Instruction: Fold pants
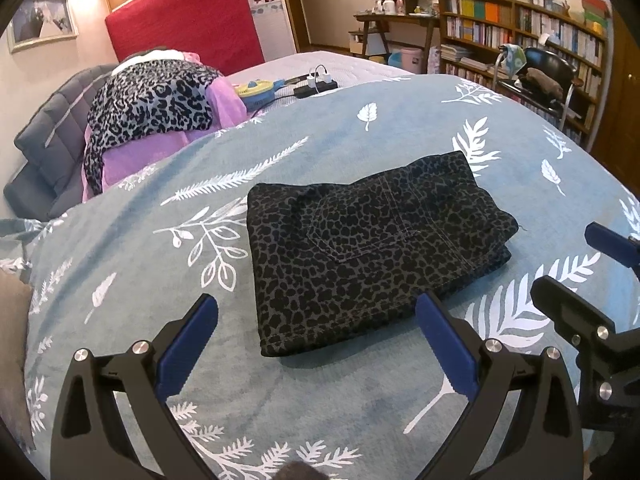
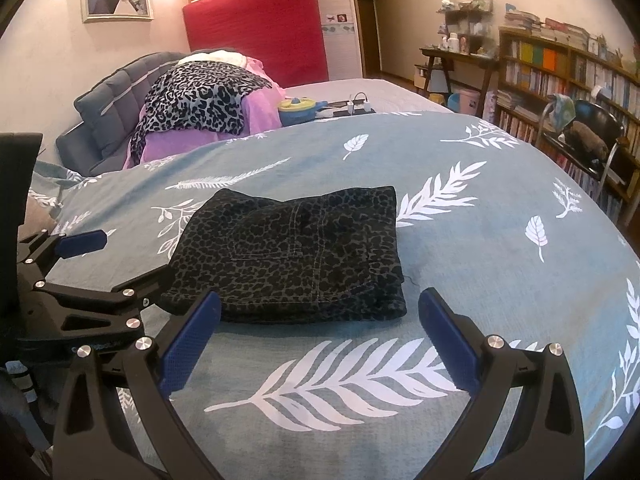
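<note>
Pants (image 1: 368,248) folded on blanket (image 1: 360,128), apparently untouched; L hand-held gripper (image 1: 316,320) & R hand-held gripper (image 2: 320,316) agape, empty.

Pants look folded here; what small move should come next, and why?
Probably draw both tools back. The leopard-print pants already lie as a compact folded stack on the leaf-print blanket, and the left tool and right tool are open, holding nothing.

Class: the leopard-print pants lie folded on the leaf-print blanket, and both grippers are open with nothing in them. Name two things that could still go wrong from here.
1. The right gripper is open close to the folded pants; a forward nudge could snag the stacked layers at their near edge and undo the fold.
2. The left gripper sits open over the pants' near corner, so lowering it might drag the bundle across the soft blanket.
</note>
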Available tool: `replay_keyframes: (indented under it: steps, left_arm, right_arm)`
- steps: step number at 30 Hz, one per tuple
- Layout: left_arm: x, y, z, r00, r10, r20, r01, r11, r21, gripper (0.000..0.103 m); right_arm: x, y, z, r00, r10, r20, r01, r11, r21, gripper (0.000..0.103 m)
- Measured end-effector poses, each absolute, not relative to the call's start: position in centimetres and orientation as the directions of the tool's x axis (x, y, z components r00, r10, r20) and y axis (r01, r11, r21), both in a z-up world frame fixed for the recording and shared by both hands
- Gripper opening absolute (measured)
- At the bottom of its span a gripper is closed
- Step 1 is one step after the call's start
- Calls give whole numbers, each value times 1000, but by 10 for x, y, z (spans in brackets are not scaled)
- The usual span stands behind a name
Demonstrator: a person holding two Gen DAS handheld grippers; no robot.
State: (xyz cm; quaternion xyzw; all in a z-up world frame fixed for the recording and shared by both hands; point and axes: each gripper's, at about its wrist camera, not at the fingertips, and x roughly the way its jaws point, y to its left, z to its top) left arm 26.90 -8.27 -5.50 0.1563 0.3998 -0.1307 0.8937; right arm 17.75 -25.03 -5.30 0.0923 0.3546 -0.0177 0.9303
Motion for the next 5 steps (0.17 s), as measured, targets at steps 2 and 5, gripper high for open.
replay_keyframes:
  steps: [2, 5]
  left_arm:
    - [271, -81, -57, 638, -111, -762, 354, 921, 163, 98]
    - [273, -78, -61, 629, -107, -770, 347, 925, 156, 98]
  right_arm:
    - [178, -250, -54, 746, 33, -666, 99, 982, 159, 100]
    - [178, -251, -59, 738, 30, -675, 101, 983, 155, 100]
